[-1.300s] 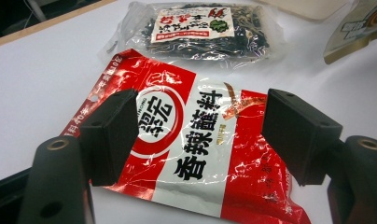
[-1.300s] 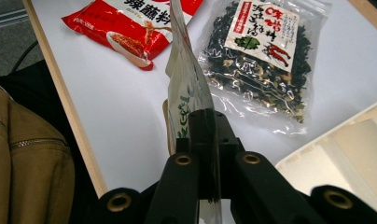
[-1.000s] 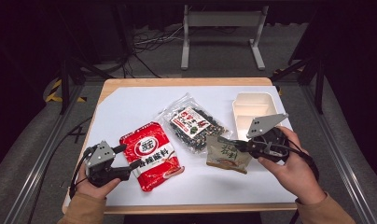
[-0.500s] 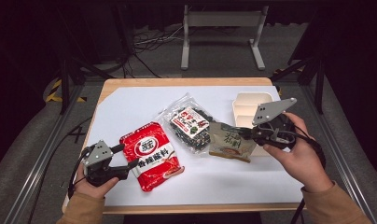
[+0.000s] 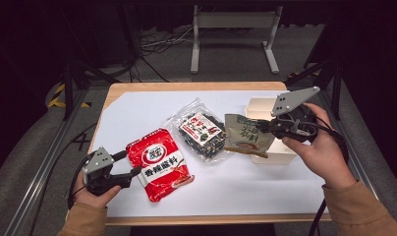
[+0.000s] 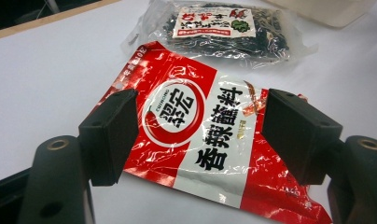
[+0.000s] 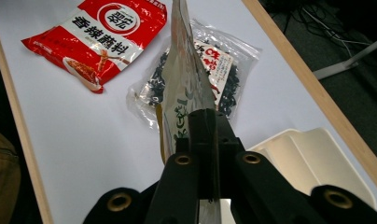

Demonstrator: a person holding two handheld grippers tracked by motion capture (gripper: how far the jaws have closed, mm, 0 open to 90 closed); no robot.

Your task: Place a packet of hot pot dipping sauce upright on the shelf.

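- Two risks: the green packet [image 5: 246, 135], pinched at one edge by the clenched right gripper [image 5: 263, 127] above the white box [image 5: 259, 105], may slip or swing wide
- Left gripper [image 5: 129, 164] sits released beside the red packet [image 5: 159, 163]

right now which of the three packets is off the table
The green packet: the right gripper is shut on its edge and holds it in the air by the white tray. The red packet and the clear packet lie flat.
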